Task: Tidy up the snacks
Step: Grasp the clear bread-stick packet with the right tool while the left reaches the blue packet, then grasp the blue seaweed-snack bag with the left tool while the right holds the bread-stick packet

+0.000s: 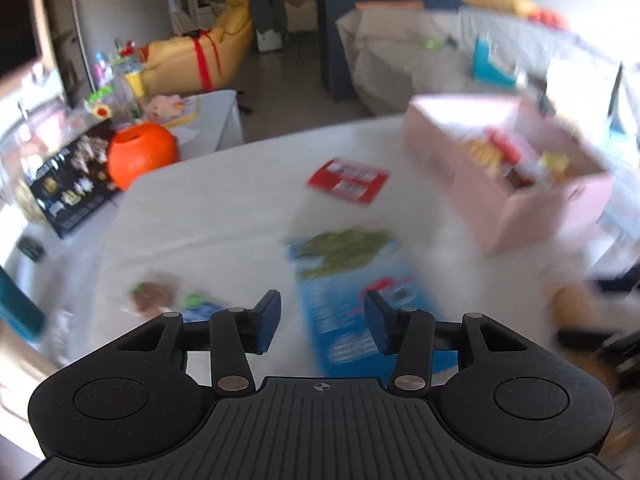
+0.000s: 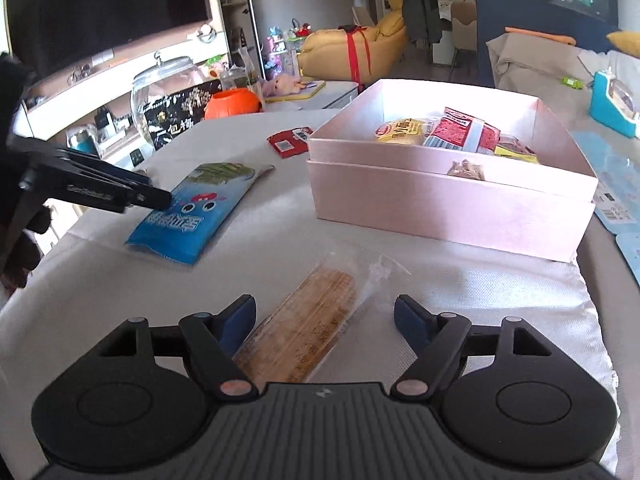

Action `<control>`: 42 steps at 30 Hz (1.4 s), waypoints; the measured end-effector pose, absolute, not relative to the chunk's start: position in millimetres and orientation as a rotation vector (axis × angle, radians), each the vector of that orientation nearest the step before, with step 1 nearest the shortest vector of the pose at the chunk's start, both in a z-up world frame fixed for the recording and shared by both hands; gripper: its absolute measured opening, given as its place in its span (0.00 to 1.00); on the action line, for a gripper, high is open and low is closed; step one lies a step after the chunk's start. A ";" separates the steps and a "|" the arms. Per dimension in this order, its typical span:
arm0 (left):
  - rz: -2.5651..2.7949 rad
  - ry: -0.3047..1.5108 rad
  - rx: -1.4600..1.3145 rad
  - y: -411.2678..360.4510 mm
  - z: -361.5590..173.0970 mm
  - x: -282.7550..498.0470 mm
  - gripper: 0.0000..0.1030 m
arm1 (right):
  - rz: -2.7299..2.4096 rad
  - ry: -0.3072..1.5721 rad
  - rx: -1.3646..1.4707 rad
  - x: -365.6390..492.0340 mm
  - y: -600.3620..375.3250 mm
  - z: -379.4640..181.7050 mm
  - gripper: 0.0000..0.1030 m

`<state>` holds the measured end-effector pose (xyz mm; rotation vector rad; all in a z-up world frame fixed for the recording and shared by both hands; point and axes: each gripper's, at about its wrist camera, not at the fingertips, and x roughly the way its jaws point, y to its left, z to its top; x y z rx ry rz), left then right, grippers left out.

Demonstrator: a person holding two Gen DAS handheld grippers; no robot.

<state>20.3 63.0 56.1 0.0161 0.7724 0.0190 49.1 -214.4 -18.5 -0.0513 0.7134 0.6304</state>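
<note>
A blue snack packet [image 1: 344, 276] [image 2: 196, 208] lies flat on the white cloth. My left gripper [image 1: 323, 320] hangs over its near end, open, pads apart and not pressing on it; the right wrist view shows that left gripper [image 2: 152, 196] at the packet's left edge. My right gripper [image 2: 325, 316] stands open around a clear-wrapped brown biscuit bar [image 2: 308, 324] that rests on the cloth. The open pink box [image 2: 440, 204] [image 1: 452, 168] holds several snacks, among them a red packet [image 2: 460, 130]. A flat red packet [image 2: 290, 140] [image 1: 348, 180] lies behind the blue one.
A small brown snack [image 1: 154, 298] lies at the left. An orange pumpkin bucket [image 2: 232, 104], a glass jar [image 2: 160, 80] and a black box [image 1: 72, 184] crowd the side table beyond the cloth. A blue holder [image 2: 612, 108] and blue packets [image 2: 616, 192] lie right of the box.
</note>
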 end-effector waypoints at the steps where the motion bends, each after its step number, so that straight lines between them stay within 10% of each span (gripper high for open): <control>1: -0.001 0.772 -0.011 58.7 57.4 22.1 0.50 | 0.631 0.716 -0.036 48.6 -215.8 -17.7 0.75; 6: -0.038 0.858 0.087 20.8 37.2 48.5 0.50 | 0.632 0.723 0.010 52.8 -219.6 -17.8 0.75; 13: -0.092 0.884 0.084 0.7 23.6 59.9 0.81 | 0.632 0.722 0.007 53.7 -216.3 -20.1 0.76; 42: 0.079 0.817 -0.074 60.7 42.1 66.2 0.82 | 0.632 0.721 0.001 51.8 -214.0 -20.9 0.79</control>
